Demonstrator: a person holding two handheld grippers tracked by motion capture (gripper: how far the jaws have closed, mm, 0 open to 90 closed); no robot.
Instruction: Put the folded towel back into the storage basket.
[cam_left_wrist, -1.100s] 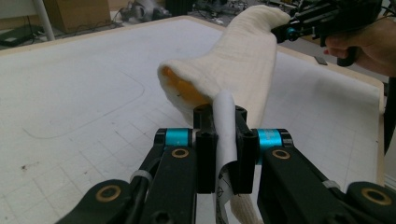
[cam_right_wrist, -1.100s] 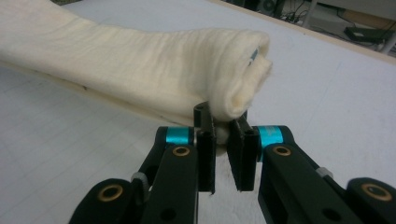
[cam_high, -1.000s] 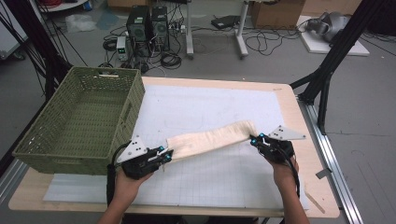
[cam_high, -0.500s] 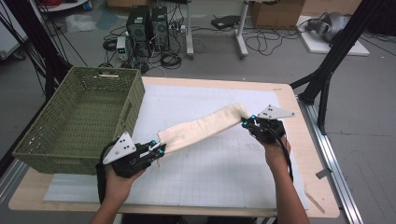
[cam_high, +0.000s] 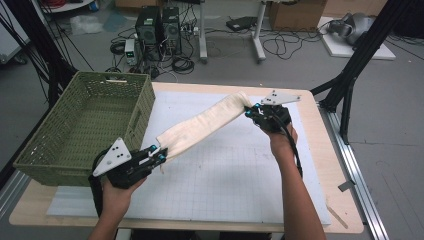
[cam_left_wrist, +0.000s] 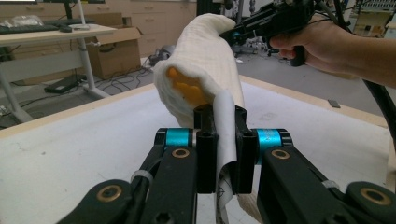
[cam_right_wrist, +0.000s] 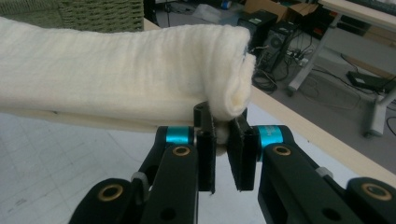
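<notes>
High view, both jaws clamped on cloth (cam_high: 207, 123)

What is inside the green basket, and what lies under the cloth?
The green basket shows only its woven floor; its near wall hides the closest strip. The cream cloth hangs between both grippers over the white gridded mat.
</notes>
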